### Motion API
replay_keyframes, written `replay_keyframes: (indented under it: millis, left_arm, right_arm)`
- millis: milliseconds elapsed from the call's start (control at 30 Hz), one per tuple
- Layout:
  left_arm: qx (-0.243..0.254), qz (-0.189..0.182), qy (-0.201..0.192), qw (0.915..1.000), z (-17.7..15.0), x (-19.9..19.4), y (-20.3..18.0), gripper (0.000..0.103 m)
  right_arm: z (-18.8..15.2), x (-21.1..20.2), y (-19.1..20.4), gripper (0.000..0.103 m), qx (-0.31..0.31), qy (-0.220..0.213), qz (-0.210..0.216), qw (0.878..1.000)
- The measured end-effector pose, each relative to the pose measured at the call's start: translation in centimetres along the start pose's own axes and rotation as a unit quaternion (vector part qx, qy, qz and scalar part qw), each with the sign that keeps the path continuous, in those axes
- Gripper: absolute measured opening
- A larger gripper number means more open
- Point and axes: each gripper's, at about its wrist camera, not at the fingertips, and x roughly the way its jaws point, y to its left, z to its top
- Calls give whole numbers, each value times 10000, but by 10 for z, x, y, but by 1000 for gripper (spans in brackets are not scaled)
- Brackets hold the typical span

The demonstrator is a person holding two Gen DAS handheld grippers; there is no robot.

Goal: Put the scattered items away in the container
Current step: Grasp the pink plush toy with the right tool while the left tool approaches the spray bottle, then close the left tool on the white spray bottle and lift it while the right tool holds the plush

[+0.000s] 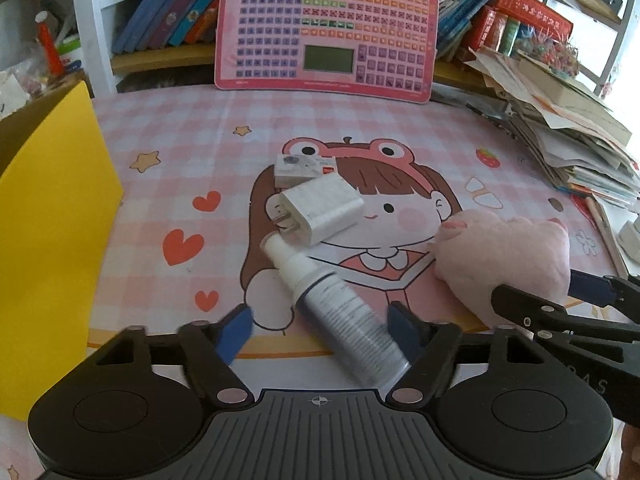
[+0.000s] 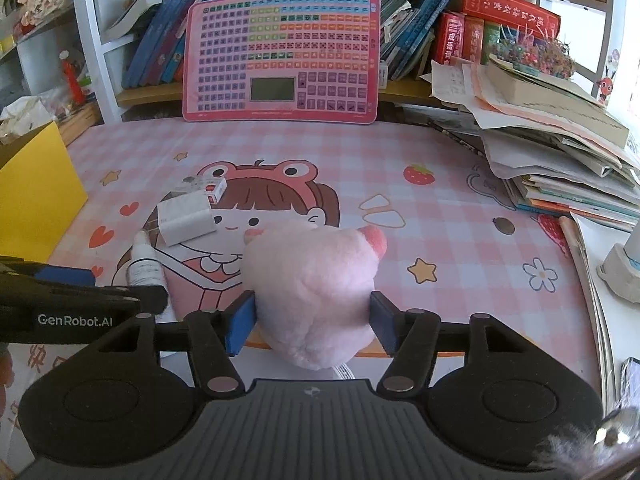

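A blue spray bottle with a white cap [image 1: 340,308] lies on the pink mat between the wide-open fingers of my left gripper [image 1: 320,330], nothing gripped. It also shows in the right wrist view [image 2: 146,272]. A white charger [image 1: 320,210] and a small white box [image 1: 302,168] lie just beyond it. A pink plush toy [image 2: 312,288] sits between the fingers of my right gripper [image 2: 312,324], whose blue pads stand at its sides; contact is unclear. The plush also shows in the left wrist view [image 1: 508,256]. The yellow container [image 1: 52,216] stands at the left.
A pink keyboard toy [image 1: 326,28] leans against the bookshelf at the back. A messy stack of papers and books [image 2: 560,152] fills the right side. A small brown coin-like disc [image 2: 505,225] lies on the mat at right.
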Motion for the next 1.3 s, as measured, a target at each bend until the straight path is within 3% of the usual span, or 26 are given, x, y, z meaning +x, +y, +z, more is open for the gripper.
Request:
replay_keyframes:
  millis: [133,333,433,733,867,1033,1167,1300]
  left_arm:
    - [-2,8,5,10000,1,-2,5,57]
    - [-72,-46,58,9999,5,4,4,55]
    - [-115,-138,157,9997,4,10,0,47]
    - [211,-125,163,9996,-1,7,0,43]
    - [372,-102,285,9988,-3,3,3,42]
    - [977,-83,385,9944,-9,-2,-3,43]
    - [836,-158,552,9948,-8,9,-2,42]
    - [723,-91,384,9966,-15,10,-3,38]
  right_arm:
    - [2,3,3,65,-100,-19,-4,9999]
    - [6,11,10,72,-340,-75,-8,9994]
    - [9,17,13,73,-490,-103,-60,9987]
    - [13,33,17,82,-803,-31,-66,9967]
    - [13,36,18,82,-833,-27,-62,9965]
    - [12,37,13,75,-740,12,-27,9973]
    - [12,37,15,74,-701,19,-36,9975]
    - [11,35,13,73,-612,28,7,9981]
